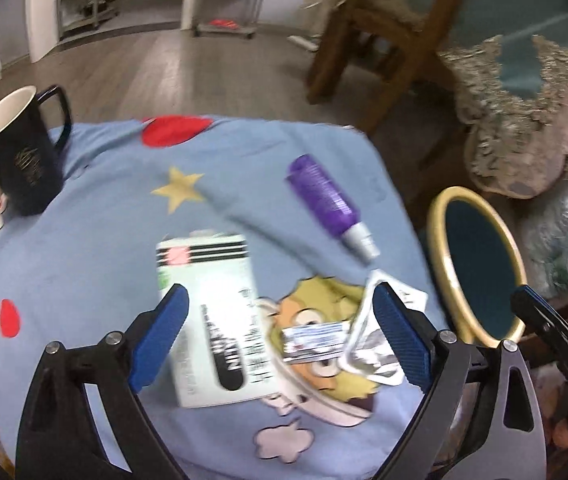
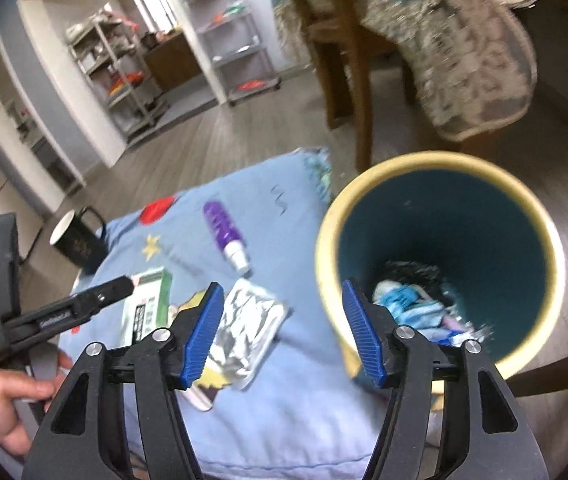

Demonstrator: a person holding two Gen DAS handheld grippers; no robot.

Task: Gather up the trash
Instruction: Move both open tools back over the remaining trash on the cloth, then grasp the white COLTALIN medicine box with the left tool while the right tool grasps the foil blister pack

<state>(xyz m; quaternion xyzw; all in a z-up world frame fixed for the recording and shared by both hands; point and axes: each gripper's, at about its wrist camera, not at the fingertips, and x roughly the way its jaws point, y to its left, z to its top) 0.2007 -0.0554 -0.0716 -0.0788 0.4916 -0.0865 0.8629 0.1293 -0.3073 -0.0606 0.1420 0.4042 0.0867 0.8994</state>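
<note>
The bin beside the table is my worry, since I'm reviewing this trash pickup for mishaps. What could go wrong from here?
1. The bin stands apart from the tablecloth edge, so the silver wrapper could drop into that gap.
2. The purple bottle lies on its side near the table edge; a nudge may roll it off.
3. The open left hand-held gripper straddles both the carton and the wrapper, so it may close on the wrong one.
</note>
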